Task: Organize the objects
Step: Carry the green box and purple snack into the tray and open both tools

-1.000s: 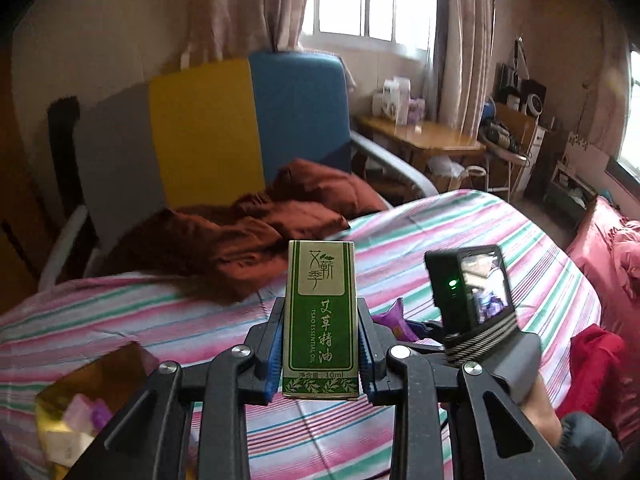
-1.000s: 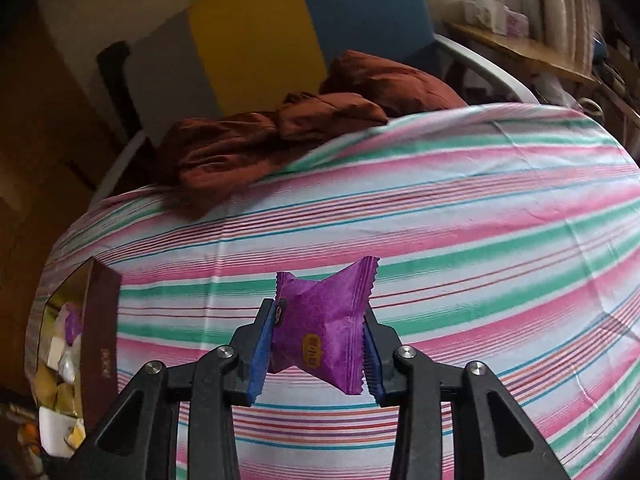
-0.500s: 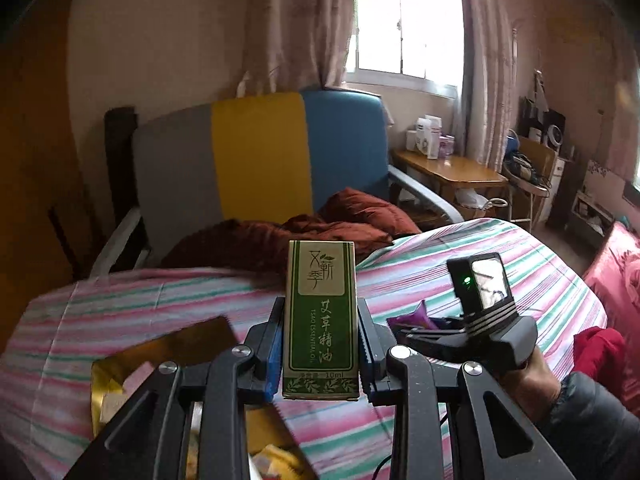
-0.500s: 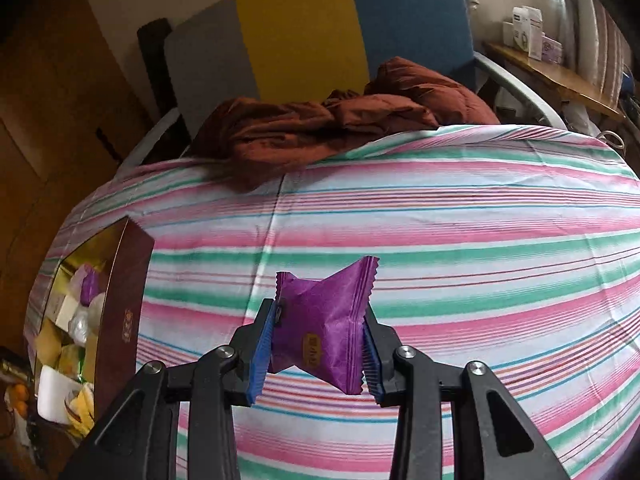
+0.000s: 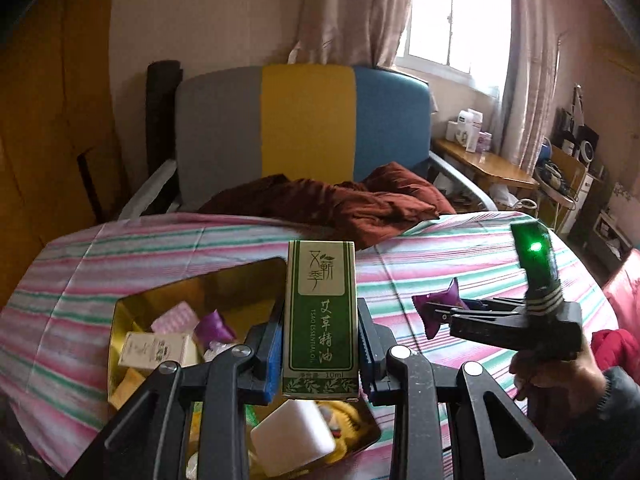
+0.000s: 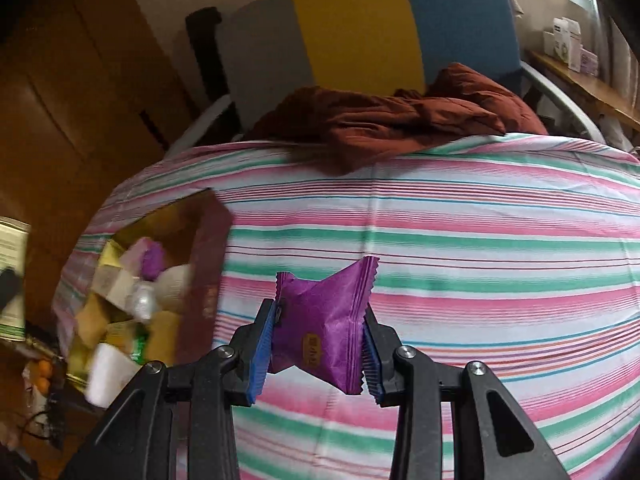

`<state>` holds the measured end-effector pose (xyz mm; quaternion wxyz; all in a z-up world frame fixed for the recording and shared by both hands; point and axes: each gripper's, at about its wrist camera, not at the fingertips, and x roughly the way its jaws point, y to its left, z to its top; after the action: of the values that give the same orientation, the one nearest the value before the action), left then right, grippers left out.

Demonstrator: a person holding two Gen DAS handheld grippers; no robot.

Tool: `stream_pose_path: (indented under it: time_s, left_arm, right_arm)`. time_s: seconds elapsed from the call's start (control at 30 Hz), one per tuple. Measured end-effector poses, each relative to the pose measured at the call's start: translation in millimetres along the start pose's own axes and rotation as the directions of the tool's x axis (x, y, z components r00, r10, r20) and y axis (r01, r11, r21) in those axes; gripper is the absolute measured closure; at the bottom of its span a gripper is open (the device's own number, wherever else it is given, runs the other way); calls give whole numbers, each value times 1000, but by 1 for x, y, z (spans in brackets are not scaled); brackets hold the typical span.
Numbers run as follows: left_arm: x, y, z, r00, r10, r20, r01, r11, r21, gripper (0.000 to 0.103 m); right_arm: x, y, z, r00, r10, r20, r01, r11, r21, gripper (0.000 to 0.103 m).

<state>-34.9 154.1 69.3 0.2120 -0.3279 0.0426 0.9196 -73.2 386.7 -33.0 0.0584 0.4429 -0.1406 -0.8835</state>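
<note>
Above the gold-lined box (image 5: 132, 312) w/ assorted items, a green essential-oil carton (image 5: 321, 320) is held upright, clenched between the blue pads of the left gripper (image 5: 321, 354). Over the striped tablecloth (image 6: 480, 248), right of the box, a purple snack packet (image 6: 322, 328) is gripped by the right gripper (image 6: 319, 354).

Green essential-oil carton (image 5: 321, 320): upright, above open gold-lined box (image 5: 120, 312) of sundries. Purple sachet (image 6: 326, 328): pinched, crumpled.
</note>
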Motion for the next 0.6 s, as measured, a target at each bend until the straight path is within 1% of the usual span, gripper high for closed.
stream_pose_path:
  time_s: [0.27, 0.37, 0.5, 0.6]
  left_arm:
    - [3, 20, -18, 1000, 11, -29, -13, 999, -41, 72]
    - [4, 34, -26, 999, 1, -43, -4, 998, -68, 72]
    - [3, 69, -42, 998, -3, -68, -7, 989, -148, 72]
    - [-1, 107, -60, 996, 25, -87, -43, 974, -221, 72]
  right_arm:
    - [-7, 54, -9, 995, 102, 11, -101, 994, -39, 65]
    - [-8, 75, -11, 991, 130, 7, -130, 990, -59, 65]
    - [-7, 103, -13, 986, 164, -9, -164, 982, -95, 64]
    - [-2, 122, -10, 983, 180, -24, -181, 975, -125, 64]
